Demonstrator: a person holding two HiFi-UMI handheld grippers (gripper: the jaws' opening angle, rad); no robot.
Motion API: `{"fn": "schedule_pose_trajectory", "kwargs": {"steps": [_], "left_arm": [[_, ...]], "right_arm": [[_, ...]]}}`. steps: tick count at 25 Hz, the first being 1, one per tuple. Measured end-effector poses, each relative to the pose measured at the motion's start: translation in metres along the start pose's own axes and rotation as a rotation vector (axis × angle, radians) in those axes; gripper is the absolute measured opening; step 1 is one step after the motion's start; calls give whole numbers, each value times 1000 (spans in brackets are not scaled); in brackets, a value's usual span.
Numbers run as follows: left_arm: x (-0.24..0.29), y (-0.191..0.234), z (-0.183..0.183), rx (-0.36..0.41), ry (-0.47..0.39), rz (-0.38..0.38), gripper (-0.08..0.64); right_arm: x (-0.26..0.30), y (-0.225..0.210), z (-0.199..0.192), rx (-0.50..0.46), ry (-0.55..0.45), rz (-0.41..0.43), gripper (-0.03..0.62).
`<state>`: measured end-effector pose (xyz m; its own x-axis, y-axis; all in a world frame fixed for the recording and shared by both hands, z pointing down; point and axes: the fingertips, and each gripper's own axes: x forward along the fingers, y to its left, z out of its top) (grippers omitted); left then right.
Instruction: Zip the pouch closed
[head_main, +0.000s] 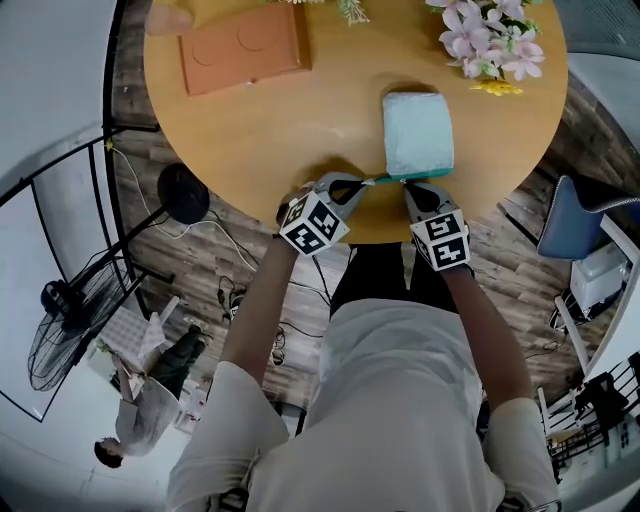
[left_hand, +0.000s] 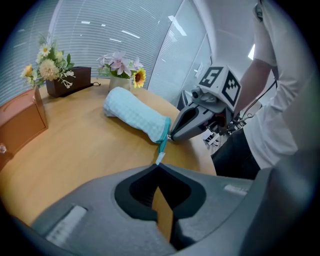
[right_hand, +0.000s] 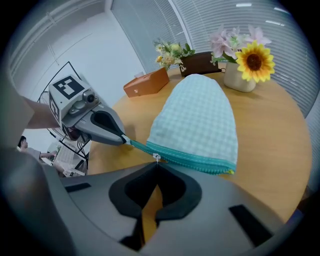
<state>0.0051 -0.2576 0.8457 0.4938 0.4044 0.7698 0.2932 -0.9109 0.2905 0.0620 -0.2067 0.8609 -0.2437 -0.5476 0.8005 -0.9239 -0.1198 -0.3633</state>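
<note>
A light-blue checked pouch (head_main: 417, 132) lies on the round wooden table (head_main: 290, 140), its teal zipper (head_main: 405, 178) along the near edge. My left gripper (head_main: 362, 184) is shut on the teal tape tail (left_hand: 161, 150) that sticks out from the zipper's end. My right gripper (head_main: 410, 187) is shut on the small metal zipper pull (right_hand: 156, 157), close to that same end of the pouch (right_hand: 197, 117). In the left gripper view the right gripper (left_hand: 171, 136) touches the pouch (left_hand: 135, 114). In the right gripper view the left gripper (right_hand: 125, 141) grips the tail.
An orange-brown box (head_main: 240, 45) lies at the table's far left. Flowers in a vase (head_main: 490, 40) stand at the far right, behind the pouch. The table's edge (head_main: 380, 238) runs just under both grippers. A floor fan and a person show on the floor below.
</note>
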Motion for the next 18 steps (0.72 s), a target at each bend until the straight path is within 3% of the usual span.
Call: {"fn": "schedule_pose_trajectory", "kwargs": {"steps": [8, 12, 18], "left_arm": [[-3, -3, 13, -50, -3, 46, 18], [-9, 3, 11, -114, -14, 87, 18], [-9, 0, 7, -181, -17, 126, 18]], "right_arm": [[-25, -31, -1, -31, 0, -19, 2], [-39, -62, -8, -1, 2, -46, 2], [-51, -83, -9, -64, 11, -54, 3]]}}
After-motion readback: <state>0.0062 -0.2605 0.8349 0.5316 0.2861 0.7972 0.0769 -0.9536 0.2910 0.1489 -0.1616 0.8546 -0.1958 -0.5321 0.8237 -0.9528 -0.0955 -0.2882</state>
